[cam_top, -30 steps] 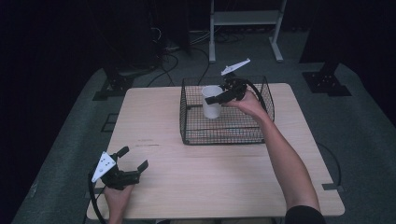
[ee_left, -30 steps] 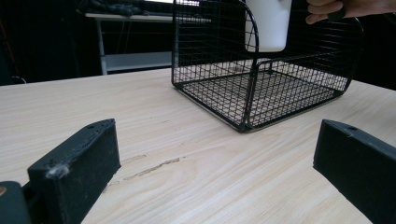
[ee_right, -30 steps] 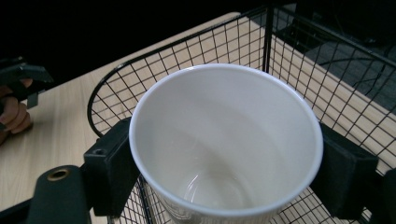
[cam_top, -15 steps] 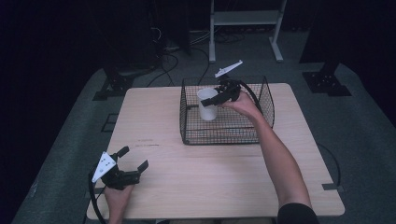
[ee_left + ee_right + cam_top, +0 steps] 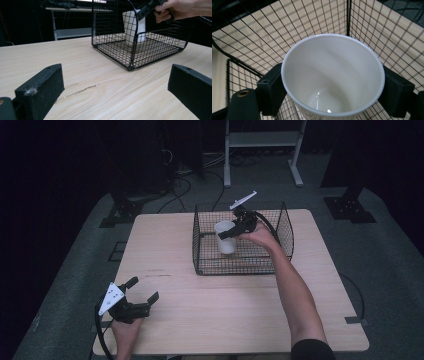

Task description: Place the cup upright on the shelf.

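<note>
A white paper cup [image 5: 226, 245] stands upright inside the black wire basket [image 5: 240, 270] at the back middle of the wooden table [image 5: 200, 315]. My right gripper [image 5: 227, 232] is shut on the cup just under its rim, with a jaw on each side. The right gripper view looks down into the empty cup [image 5: 332, 72] between those jaws, with basket mesh [image 5: 249, 32] all round. In the left gripper view the cup [image 5: 131, 27] has its base low, near the basket's floor [image 5: 150, 47]; I cannot tell if it touches. My left gripper [image 5: 144, 289] rests open at the table's front left with nothing in it.
The basket's walls rise around the cup and the right hand reaches in over its rim. Bare wood lies between the left gripper [image 5: 116, 92] and the basket. Behind the table stand a metal frame [image 5: 260, 140], cables and black stand bases on the floor.
The right gripper has carried the cup down and a little to the left, deeper into the basket. The left gripper has not moved.
</note>
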`<state>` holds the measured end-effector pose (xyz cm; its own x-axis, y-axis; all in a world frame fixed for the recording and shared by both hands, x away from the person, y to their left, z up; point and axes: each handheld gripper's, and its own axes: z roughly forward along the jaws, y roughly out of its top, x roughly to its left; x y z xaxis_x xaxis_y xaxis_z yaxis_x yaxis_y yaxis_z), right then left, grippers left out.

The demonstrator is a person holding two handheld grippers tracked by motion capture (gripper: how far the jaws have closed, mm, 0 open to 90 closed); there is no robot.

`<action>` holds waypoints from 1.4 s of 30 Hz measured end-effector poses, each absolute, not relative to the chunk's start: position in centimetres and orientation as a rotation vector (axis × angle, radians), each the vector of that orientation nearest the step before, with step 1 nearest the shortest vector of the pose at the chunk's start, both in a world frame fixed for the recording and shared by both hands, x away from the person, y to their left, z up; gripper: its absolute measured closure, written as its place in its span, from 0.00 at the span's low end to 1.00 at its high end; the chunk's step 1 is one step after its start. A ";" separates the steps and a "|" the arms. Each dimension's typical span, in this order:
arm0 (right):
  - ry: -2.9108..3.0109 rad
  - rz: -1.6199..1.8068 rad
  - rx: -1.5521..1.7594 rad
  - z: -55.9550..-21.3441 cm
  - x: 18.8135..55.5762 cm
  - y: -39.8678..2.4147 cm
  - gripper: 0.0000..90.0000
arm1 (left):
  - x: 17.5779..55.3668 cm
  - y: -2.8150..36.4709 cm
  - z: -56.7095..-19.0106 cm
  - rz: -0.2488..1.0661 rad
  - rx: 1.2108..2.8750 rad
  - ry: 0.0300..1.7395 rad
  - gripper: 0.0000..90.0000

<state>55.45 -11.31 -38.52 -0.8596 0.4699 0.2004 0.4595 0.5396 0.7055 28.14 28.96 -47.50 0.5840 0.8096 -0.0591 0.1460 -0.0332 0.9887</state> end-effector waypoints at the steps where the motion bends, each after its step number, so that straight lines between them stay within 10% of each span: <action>1: 2.744 1.221 0.834 -38.8 55.5 -11.6 0.21 | 28.1 29.0 -47.5 0.649 1.539 0.838 0.00; 42: 2.772 1.116 0.787 -39.4 54.4 -12.4 0.17 | 28.1 29.0 -47.5 0.654 1.535 0.837 0.00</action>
